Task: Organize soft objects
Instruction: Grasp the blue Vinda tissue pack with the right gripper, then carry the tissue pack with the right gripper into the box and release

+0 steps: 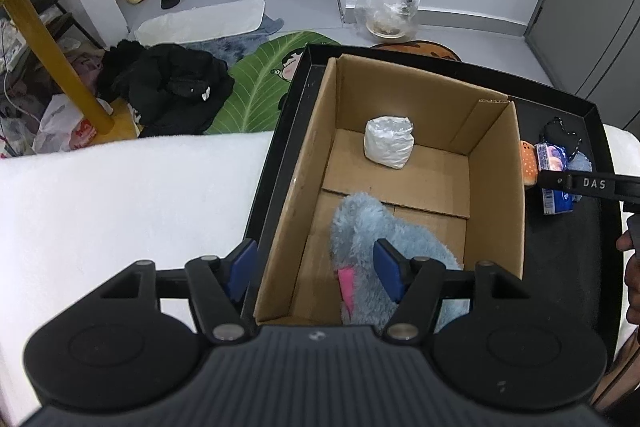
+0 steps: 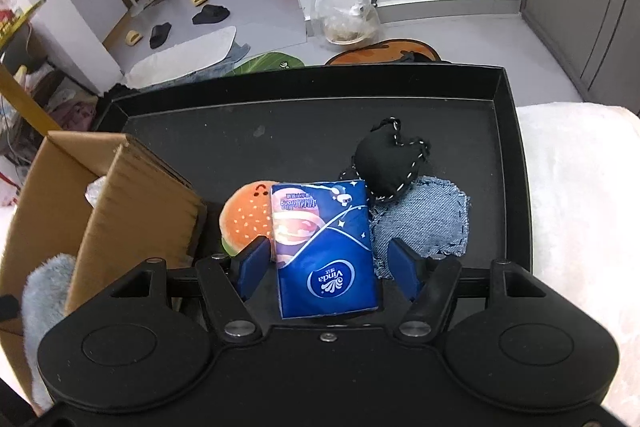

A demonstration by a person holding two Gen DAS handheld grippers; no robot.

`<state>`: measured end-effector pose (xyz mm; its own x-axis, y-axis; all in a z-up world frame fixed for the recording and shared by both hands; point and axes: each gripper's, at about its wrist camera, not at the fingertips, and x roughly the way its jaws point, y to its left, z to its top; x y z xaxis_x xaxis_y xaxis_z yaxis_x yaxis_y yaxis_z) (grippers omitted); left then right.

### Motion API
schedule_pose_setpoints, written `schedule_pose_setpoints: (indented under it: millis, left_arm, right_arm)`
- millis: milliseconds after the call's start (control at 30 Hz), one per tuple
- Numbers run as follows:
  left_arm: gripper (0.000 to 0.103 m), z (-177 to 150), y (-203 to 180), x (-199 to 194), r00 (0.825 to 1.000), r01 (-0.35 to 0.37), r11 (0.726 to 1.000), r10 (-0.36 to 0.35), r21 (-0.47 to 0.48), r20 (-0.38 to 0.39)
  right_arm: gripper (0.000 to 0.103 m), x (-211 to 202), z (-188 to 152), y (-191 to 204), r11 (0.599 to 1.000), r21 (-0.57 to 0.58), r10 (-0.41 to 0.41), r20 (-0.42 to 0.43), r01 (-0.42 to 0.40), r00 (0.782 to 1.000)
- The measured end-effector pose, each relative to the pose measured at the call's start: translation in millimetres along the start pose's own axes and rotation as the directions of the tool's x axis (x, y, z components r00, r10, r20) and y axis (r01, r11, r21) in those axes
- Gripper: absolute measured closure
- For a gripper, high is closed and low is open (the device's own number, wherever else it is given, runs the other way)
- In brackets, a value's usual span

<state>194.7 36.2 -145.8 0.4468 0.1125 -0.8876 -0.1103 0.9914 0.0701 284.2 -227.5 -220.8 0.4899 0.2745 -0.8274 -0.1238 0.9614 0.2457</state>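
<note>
On white blanket (image 1: 120,195), black tray (image 2: 304,131)

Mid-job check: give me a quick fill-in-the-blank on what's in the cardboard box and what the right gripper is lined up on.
1. The blue plush lies inside the ____ box.
2. Near the box's far wall sits a ____ wrapped bundle.
3. Between the right gripper's open fingers lies a blue ____ pack.
4. The black heart rests partly on a ____ patch.

Missing words: cardboard; white; tissue; denim
</note>
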Motion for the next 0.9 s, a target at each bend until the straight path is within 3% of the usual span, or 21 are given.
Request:
schedule_pose_setpoints:
  millis: [67, 100, 333, 900]
  left_arm:
    - [0.04, 1.4, -2.4, -1.7, 1.0, -0.007, 1.0, 0.007, 0.017, 0.012]
    - [0.04, 2.0, -3.1, -1.7, 1.0, -0.009, 1.0, 0.009, 0.022, 0.013]
    - [0.04, -1.0, -2.8, -1.3, 1.0, -0.01, 1.0, 0.01, 0.018, 0.013]
    - [0.04, -8.3, 7.6, -12.2, 0.997, 0.05, 0.999, -0.049, -0.012, 0.064]
  right_arm:
    - [0.042, -1.0, -0.3, 1.8, 1.0, -0.016, -0.012, 0.007, 0.012, 1.0]
    - [0.052, -2.0, -0.6, 2.3, 1.0, -0.021, -0.011, 0.008, 0.011, 1.0]
    - [0.054, -10.4, -4.7, 7.0, 0.996, -0.051, -0.066, 0.012, 0.067, 0.998]
    - [0.054, -65.1, -4.3, 16.8, 1.0, 0.01, -0.002, 0.052, 0.002, 0.999]
